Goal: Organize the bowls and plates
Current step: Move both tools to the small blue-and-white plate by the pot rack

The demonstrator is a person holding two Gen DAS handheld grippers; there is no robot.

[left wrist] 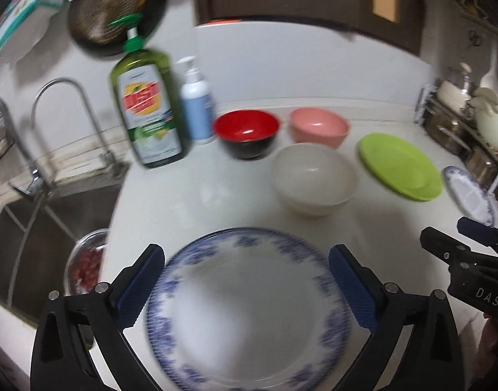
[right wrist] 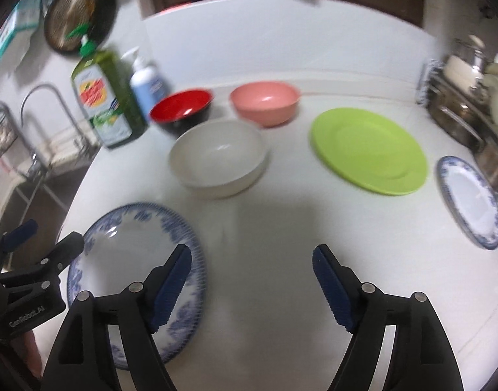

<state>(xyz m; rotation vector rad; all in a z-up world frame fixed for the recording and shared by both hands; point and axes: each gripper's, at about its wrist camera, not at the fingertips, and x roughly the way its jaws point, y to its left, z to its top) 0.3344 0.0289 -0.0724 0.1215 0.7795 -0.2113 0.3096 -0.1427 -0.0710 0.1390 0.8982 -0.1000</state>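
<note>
White counter (right wrist: 275,228): 3 bowls (right wrist: 219,158), 3 plates (right wrist: 369,150).

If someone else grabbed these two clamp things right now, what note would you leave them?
Left gripper: open, above the big blue-patterned plate, holding nothing.
Right gripper: open, empty, over bare counter beside that plate.
Farther back: white bowl, red bowl, pink bowl, green plate, small blue-rimmed plate at the right edge.
Done: nothing is stacked.
Left: probably group the bowls and gather the plates.
</note>
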